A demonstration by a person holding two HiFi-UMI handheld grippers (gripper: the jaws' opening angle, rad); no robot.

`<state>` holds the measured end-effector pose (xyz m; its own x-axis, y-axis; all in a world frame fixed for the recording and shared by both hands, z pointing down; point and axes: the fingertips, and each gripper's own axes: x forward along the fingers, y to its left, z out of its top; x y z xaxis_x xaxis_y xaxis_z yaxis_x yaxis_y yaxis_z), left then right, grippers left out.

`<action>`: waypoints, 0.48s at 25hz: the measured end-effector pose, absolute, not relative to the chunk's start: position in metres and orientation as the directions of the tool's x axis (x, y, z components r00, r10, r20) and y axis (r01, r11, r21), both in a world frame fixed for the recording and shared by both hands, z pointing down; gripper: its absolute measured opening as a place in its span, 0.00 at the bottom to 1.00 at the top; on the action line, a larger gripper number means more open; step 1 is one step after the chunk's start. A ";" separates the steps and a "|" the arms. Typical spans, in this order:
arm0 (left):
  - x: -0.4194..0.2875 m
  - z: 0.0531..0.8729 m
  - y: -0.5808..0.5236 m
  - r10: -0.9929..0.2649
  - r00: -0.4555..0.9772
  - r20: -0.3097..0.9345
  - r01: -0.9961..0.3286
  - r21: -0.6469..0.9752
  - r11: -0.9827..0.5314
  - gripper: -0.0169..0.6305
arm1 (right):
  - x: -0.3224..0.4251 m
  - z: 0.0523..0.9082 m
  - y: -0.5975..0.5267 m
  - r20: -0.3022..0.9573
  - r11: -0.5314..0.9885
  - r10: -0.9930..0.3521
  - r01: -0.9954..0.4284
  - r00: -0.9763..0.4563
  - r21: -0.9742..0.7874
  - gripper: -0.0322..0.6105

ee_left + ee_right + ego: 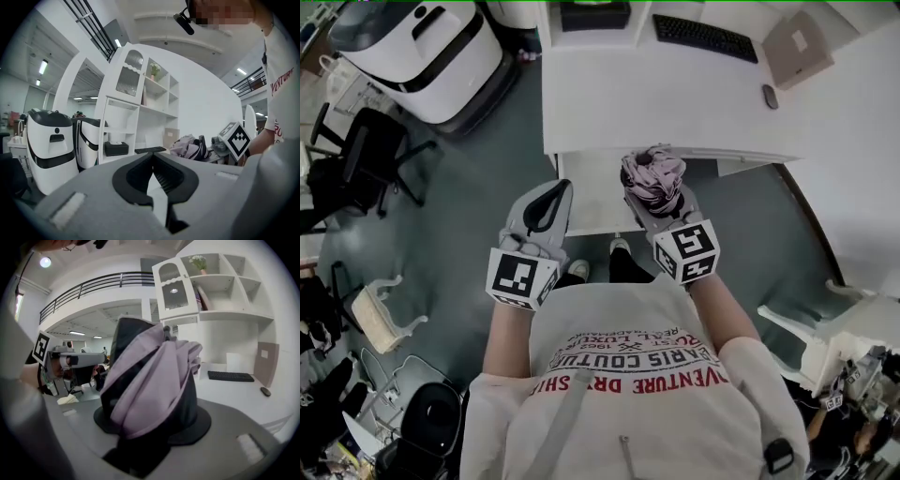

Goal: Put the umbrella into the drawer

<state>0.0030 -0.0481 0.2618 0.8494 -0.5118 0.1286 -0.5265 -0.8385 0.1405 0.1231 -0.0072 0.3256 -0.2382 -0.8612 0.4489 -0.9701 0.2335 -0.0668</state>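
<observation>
Head view is showing the right gripper [659, 199] pinching the folded umbrella [652, 173], lilac and black. The bunched canopy is poking out past the fingertips, and the bundle is hanging over what is looking like the pulled-out drawer [589, 202] below the white surface [609, 94]. Right gripper view is backing that up: the jaws are squeezing fabric, and the umbrella [150, 380] is bulging out in loose folds.

The left gripper [546, 202] is sitting pressed together on nothing, hovering near the drawer's left edge.

Now the danger spots, as I'm reading them. Those loose folds are looking ready to snag on the drawer's front lip or drape over it, leaving the drawer unable to close. The grip appears to be on soft cloth rather than on anything rigid, so the bundle could be sliding or twisting on the way down. Lowered at an angle, it could wedge against the drawer's wall instead of lying flat. And with both grippers crowding one opening, the idle left one could be knocking the drawer.
</observation>
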 end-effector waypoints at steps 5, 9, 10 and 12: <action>0.015 0.286 -0.062 -0.575 0.805 0.146 -0.593 0.159 -0.789 0.04 | 0.126 0.379 -0.032 0.541 0.379 -0.760 -0.922 -0.359 -0.080 0.39; 0.016 0.317 -0.071 -0.627 0.759 0.173 -0.651 0.185 -0.737 0.04 | 0.125 0.439 -0.043 0.630 0.477 -0.648 -0.873 -0.429 -0.103 0.39; 0.015 0.325 -0.072 -0.640 0.747 0.182 -0.665 0.189 -0.723 0.04 | 0.123 0.455 -0.044 0.654 0.499 -0.614 -0.859 -0.441 -0.110 0.39; 0.010 0.343 -0.070 -0.662 0.720 0.207 -0.694 0.190 -0.695 0.04 | 0.119 0.486 -0.044 0.698 0.538 -0.548 -0.833 -0.461 -0.129 0.39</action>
